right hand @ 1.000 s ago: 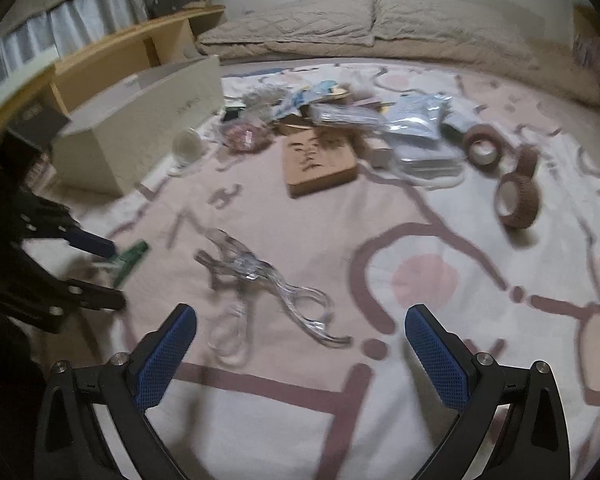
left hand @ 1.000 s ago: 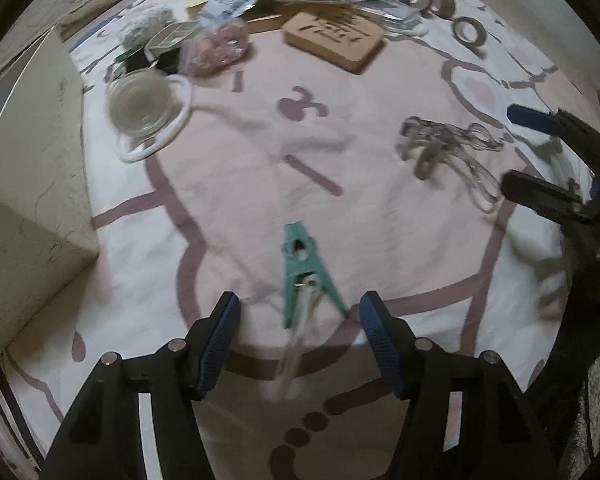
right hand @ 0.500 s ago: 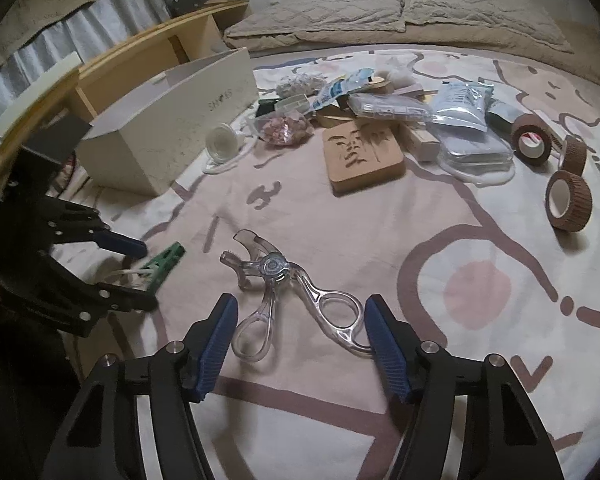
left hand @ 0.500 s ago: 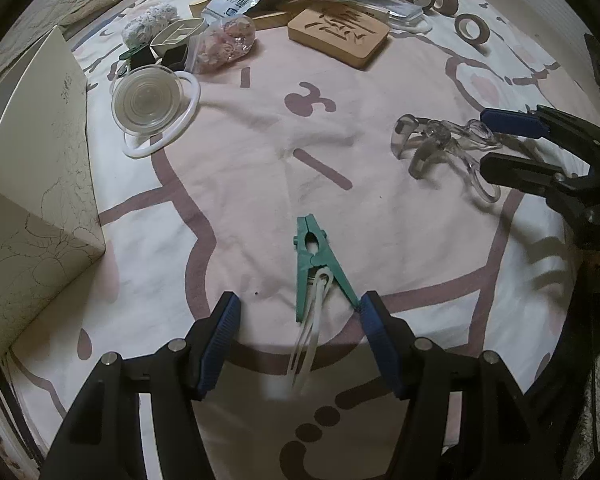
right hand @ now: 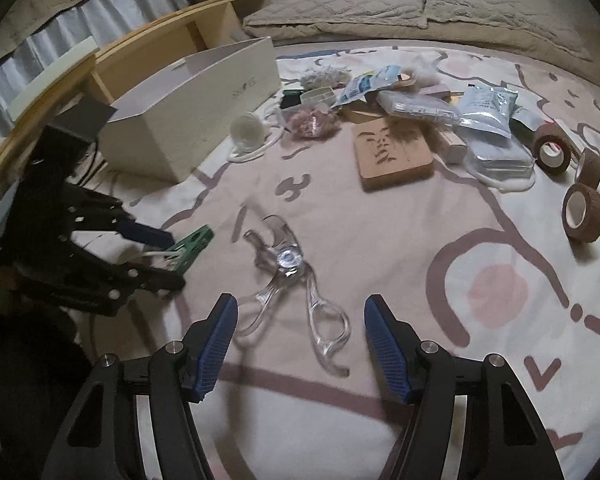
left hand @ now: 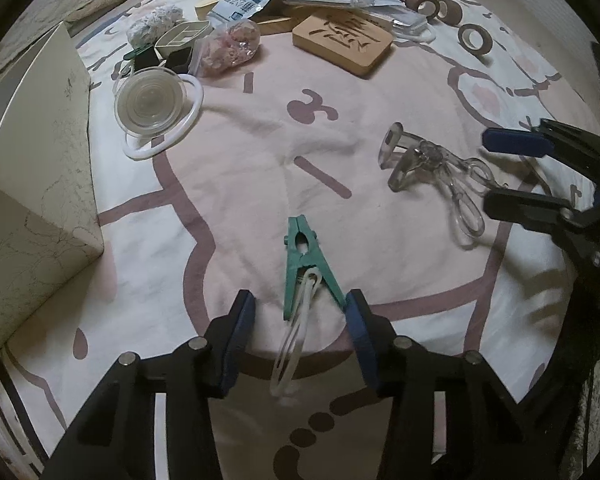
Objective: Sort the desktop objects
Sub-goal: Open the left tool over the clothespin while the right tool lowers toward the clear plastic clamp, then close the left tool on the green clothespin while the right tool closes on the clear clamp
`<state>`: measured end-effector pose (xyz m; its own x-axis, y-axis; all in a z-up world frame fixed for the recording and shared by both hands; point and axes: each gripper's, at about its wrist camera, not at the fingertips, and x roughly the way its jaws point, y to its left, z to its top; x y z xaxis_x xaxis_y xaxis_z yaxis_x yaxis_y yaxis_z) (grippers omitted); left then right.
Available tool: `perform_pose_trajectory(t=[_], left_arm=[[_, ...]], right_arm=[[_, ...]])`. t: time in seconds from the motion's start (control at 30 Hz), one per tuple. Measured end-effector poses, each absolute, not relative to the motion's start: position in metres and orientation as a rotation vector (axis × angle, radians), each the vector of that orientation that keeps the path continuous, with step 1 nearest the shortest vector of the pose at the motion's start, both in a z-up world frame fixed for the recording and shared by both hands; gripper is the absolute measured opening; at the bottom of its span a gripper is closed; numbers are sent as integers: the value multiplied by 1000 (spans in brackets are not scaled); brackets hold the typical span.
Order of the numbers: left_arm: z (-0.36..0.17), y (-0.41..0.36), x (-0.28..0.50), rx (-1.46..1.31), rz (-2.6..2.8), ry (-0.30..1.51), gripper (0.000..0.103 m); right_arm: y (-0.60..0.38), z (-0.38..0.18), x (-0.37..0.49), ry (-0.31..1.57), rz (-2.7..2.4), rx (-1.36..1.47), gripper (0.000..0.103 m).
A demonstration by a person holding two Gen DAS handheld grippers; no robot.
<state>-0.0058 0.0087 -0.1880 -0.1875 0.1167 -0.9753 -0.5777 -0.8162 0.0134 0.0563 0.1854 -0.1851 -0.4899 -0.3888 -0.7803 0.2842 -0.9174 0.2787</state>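
Pink-and-white cartoon bedsheet (left hand: pixel 236 184) is my work surface, with a cream box (right hand: pixel 196 108) along its left edge and a clutter pile toward the far edge: wooden block (right hand: pixel 392 152), brown tape rolls (right hand: pixel 582 210), foil packets (right hand: pixel 486 108). My left gripper (left hand: pixel 300 312) sits wide open, fingers either side of the green clothespin's (left hand: pixel 302 256) handle end, right pad just touching it, not squeezing. My right gripper (right hand: pixel 300 328) is also spread wide, straddling the handles of the clear plastic scissors-like tool (right hand: pixel 296 276) lying flat near the sheet's middle.
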Motion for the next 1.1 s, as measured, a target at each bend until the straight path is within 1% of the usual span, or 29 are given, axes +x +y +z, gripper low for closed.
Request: perform_pose_trajectory(t=[0.03, 0.07, 0.1, 0.4, 0.47, 0.5, 0.53, 0.8, 0.87, 0.93, 1.1], left_arm=[[-188, 8, -6, -1631, 2043, 524, 40], [-188, 7, -6, -1633, 2035, 510, 34], [-187, 7, -6, -1634, 2030, 499, 31], [-185, 0, -6, -1614, 2023, 512, 31], [-185, -1, -6, -1617, 2022, 511, 31], [-185, -2, -6, -1618, 2021, 511, 31], [-185, -3, -6, -1618, 2021, 513, 31], [-182, -2, -2, -1622, 2023, 511, 31], [-181, -3, -1, -1624, 2022, 510, 31], [-181, -4, -1, -1625, 2023, 508, 31], [-179, -8, -1, -1638, 2041, 497, 31]], right_arm=[[184, -186, 55, -152, -2416, 1308, 75], [183, -187, 55, -145, -2420, 1308, 78], [181, -187, 54, -139, -2422, 1306, 83], [169, -195, 50, -115, -2413, 1340, 83], [167, -196, 48, -114, -2410, 1345, 87], [165, -196, 47, -113, -2409, 1343, 90], [163, -197, 46, -108, -2411, 1342, 91], [157, -195, 32, -123, -2417, 1353, 90], [154, -195, 29, -69, -2417, 1368, 87], [151, -196, 29, -3, -2428, 1383, 71], [147, -198, 29, 73, -2430, 1395, 59]])
